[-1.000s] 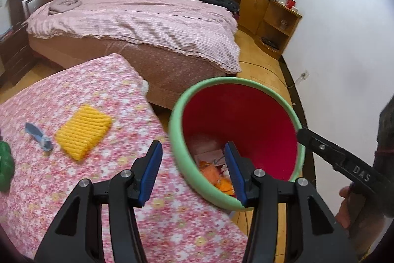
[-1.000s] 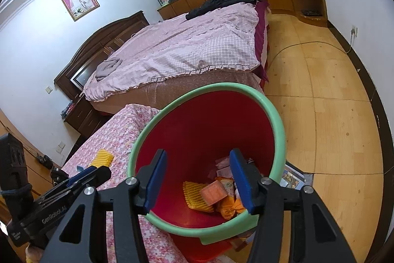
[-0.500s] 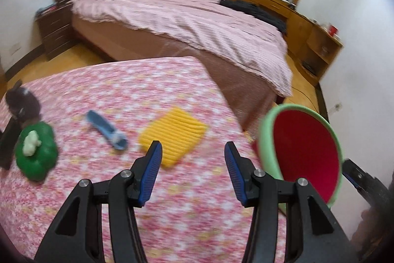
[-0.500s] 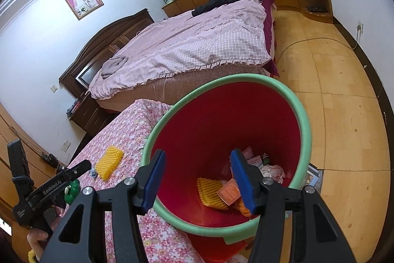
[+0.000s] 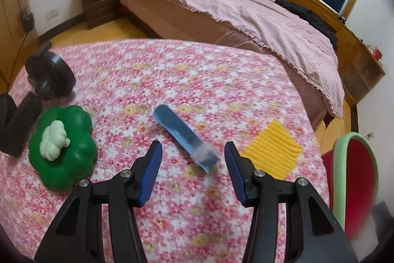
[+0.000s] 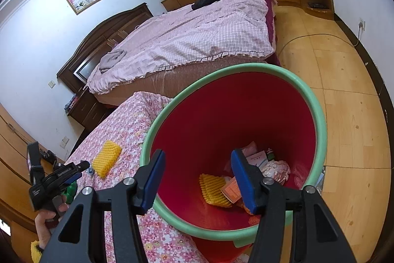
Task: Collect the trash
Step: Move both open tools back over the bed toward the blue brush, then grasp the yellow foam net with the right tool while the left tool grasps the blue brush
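both grippers gape empty; left gripper [image 5: 193,168] over blue wrapper [image 5: 186,137]; right gripper [image 6: 197,180] above red bin [image 6: 317,112].

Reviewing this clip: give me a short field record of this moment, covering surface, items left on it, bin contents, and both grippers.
surface: table with pink floral cloth
loose items: blue wrapper; yellow foam net
other items: green toy; dark object, blurred
bin: red bin with green rim, beside the table's edge
bin contents: yellow foam net piece, orange packet, pink and white wrappers
left gripper: jaws apart, nothing between them, over the blue wrapper's near end
right gripper: jaws apart, empty, over the bin mouth
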A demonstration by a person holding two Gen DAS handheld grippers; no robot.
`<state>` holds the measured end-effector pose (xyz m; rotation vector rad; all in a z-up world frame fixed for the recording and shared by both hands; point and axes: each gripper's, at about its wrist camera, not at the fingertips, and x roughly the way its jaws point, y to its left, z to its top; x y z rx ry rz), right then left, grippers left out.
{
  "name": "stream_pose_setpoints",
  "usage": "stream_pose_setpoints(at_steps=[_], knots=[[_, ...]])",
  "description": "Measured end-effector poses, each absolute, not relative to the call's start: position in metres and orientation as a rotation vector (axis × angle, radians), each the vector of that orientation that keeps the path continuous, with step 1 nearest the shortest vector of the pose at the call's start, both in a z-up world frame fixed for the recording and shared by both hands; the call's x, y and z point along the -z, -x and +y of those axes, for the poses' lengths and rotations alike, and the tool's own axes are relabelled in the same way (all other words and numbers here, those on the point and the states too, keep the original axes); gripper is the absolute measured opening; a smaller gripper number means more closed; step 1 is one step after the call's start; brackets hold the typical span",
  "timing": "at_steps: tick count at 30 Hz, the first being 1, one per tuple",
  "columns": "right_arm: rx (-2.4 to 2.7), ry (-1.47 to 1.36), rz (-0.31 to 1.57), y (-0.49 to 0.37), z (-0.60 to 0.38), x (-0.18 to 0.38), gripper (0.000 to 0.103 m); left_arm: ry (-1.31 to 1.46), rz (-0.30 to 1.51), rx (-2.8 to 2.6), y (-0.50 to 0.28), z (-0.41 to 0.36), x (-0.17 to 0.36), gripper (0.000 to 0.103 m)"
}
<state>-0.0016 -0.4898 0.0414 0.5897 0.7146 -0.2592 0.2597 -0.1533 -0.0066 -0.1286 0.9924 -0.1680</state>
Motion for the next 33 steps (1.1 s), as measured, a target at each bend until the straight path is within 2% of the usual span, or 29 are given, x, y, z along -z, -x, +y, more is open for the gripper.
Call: stream_pose_setpoints(at_steps=[6, 8, 10, 13, 33], knots=[[0.26, -0.578, 0.723, -0.001, -0.486, -0.042, 0.059, 0.142, 1.01, 0.165, -0.269, -0.153, 0.017, 0.052], [0.26, -0.573, 0.724, -0.001, -0.486, -0.043, 0.059, 0.136, 1.0, 0.166, -0.268, -0.152, 0.017, 0.045], [0.259, -0.565, 0.725, -0.002, -0.483, -0.045, 0.059, 0.113, 0.993, 0.173, -0.267, -0.154, 0.018, 0.032], [0.255, -0.555, 0.726, -0.005, -0.48, -0.047, 0.059, 0.103, 0.993, 0.206, -0.263, -0.156, 0.018, 0.02], [0.087, -0.44, 0.757, -0.073, -0.39, -0.058, 0.059, 0.112, 0.835, 0.146, -0.215, -0.088, -0.012, 0.02]])
